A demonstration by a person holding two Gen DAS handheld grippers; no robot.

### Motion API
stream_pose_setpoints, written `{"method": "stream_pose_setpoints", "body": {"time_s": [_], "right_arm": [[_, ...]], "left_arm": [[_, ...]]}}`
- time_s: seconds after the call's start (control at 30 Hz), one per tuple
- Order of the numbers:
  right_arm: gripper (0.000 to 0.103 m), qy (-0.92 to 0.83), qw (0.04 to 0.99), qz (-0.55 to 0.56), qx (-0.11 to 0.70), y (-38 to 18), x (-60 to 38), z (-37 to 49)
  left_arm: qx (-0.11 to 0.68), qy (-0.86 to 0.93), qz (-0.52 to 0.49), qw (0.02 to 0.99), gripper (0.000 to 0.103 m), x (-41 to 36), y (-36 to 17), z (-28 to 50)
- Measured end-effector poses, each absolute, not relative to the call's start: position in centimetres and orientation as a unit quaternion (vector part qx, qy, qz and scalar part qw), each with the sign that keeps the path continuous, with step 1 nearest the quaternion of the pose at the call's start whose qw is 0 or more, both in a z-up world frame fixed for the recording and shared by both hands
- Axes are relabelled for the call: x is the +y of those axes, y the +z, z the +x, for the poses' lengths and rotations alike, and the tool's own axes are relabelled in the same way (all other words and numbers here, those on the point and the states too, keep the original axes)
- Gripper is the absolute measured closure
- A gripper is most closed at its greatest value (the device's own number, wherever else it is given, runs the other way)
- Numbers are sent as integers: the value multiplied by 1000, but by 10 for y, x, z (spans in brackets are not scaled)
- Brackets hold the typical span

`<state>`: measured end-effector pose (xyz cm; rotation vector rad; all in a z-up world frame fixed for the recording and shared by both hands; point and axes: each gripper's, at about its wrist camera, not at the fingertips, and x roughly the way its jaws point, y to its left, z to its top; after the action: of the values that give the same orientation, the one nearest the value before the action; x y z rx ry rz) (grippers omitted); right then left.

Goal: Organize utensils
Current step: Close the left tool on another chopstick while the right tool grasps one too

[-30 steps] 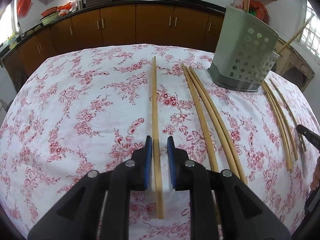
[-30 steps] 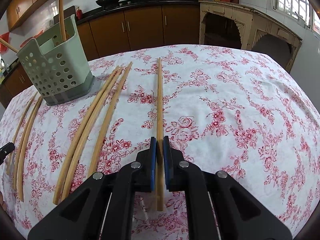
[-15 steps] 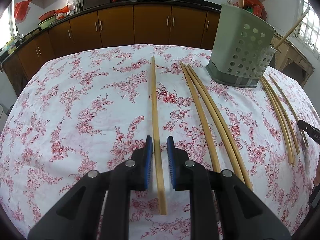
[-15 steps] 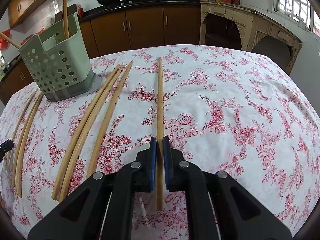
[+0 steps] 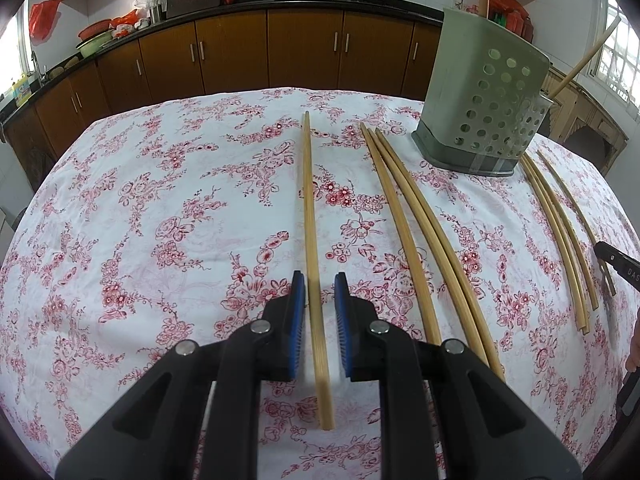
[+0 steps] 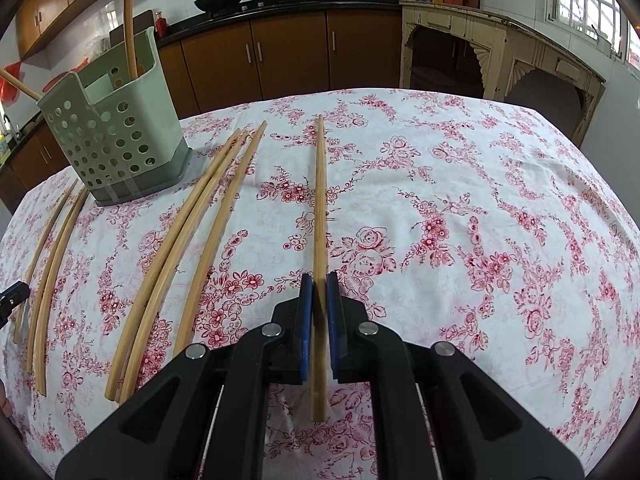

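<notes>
Left tool [image 5: 319,290], black with blue pads, straddles a single long bamboo chopstick [image 5: 311,248] that lies flat on the bench [image 5: 160,216] under its red-flowered white cloth; there is a clear gap between each pad and the stick, so the jaws stand apart and grip nothing. The right tool [image 6: 319,288] has its blue pads pressed against both sides of another long bamboo chopstick [image 6: 319,200], closed on it near the stick's near end, with the far tip close to the cloth. A pale green perforated plastic utensil holder [image 6: 116,136] stands upright on the bench near its far edge; one bamboo chopstick [image 6: 129,20] stands in its taller back compartment, and another [image 6: 18,82] leans out of its lower front compartment. A bundle of three chopsticks [image 5: 420,240] lies on the cloth between the left tool's stick and the holder, and three more [image 5: 560,224] lie beyond the holder, near the right tool's tip at the edge of the left wrist view. Compared with a second ago, the left tool's gap looks unchanged, the right tool remains clamped on its stick, and the holder's contents are the same.
</notes>
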<state>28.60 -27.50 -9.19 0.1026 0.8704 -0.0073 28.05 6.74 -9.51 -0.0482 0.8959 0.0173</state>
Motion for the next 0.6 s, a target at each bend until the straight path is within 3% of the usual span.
{"method": "stream_pose_setpoints", "body": {"time_s": [0.6], "right_arm": [[95, -3, 905, 51, 422, -92, -276, 282]], "left_arm": [[433, 10, -24, 901, 86, 70, -96, 278]]}}
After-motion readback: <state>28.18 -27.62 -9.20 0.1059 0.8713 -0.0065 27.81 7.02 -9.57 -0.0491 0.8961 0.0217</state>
